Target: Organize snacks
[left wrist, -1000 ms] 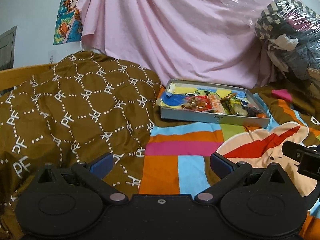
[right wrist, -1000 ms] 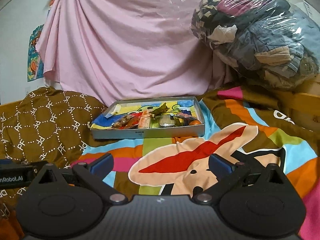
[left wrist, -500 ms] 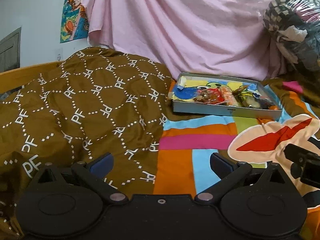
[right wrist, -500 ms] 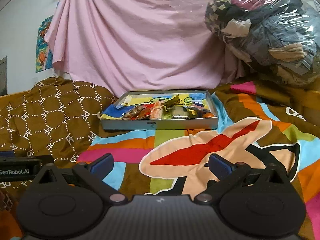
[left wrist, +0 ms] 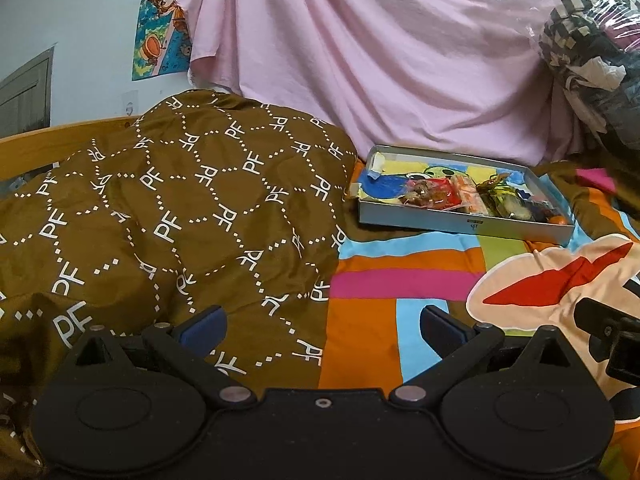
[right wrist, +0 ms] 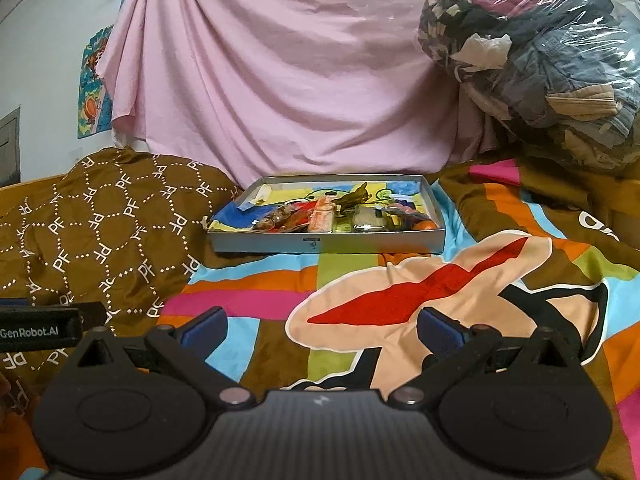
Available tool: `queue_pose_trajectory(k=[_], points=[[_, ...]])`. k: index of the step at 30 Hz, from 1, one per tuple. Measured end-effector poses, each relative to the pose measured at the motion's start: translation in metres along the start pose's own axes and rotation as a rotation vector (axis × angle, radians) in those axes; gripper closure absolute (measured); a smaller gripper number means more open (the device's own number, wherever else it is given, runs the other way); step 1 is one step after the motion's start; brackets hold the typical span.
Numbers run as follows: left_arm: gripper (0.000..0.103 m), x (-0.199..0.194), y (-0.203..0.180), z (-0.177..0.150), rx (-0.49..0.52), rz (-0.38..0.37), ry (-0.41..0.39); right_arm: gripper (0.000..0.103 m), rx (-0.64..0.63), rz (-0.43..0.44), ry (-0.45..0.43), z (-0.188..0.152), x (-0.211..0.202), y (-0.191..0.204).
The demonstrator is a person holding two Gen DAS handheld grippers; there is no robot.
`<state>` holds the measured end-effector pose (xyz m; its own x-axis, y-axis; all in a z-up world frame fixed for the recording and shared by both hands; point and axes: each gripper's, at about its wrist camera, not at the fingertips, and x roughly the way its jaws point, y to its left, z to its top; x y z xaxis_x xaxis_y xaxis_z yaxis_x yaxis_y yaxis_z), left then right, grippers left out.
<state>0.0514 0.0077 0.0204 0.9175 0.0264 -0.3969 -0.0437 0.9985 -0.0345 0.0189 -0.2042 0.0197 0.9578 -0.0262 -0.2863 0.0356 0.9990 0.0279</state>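
Note:
A shallow grey box (left wrist: 420, 222) (right wrist: 280, 242) lies on the colourful bedspread, far ahead of both grippers. Several wrapped snacks (left wrist: 472, 198) (right wrist: 344, 216) lie in a row along its near side. My left gripper (left wrist: 322, 326) is open and empty, low over the bedspread and the brown quilt. My right gripper (right wrist: 322, 326) is open and empty, low over the bedspread, with the box straight ahead. The right gripper's body shows at the right edge of the left wrist view (left wrist: 612, 336).
A brown patterned quilt (left wrist: 160, 216) (right wrist: 100, 224) is heaped left of the box. A pink sheet (right wrist: 280, 80) hangs behind it. A plastic-wrapped bundle of clothes (right wrist: 540, 60) sits at the back right. A wooden bed frame (left wrist: 52, 144) runs along the left.
Both views have shifted: the box has drifted right in each view, and it looks slightly nearer in the right wrist view. Both grippers stay open and empty.

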Motion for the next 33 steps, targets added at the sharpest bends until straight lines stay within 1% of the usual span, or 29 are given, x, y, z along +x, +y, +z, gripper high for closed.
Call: queue_pose_trajectory(k=[13, 33], points=[[0.001, -0.0002, 0.0001, -0.0009, 0.000, 0.001, 0.001, 0.000, -0.003, 0.022, 0.009, -0.0003, 0.0014, 0.0009], [0.001, -0.0009, -0.0002, -0.0015, -0.001, 0.003, 0.000, 0.000, -0.004, 0.022, 0.010, -0.0003, 0.0013, 0.0007]])
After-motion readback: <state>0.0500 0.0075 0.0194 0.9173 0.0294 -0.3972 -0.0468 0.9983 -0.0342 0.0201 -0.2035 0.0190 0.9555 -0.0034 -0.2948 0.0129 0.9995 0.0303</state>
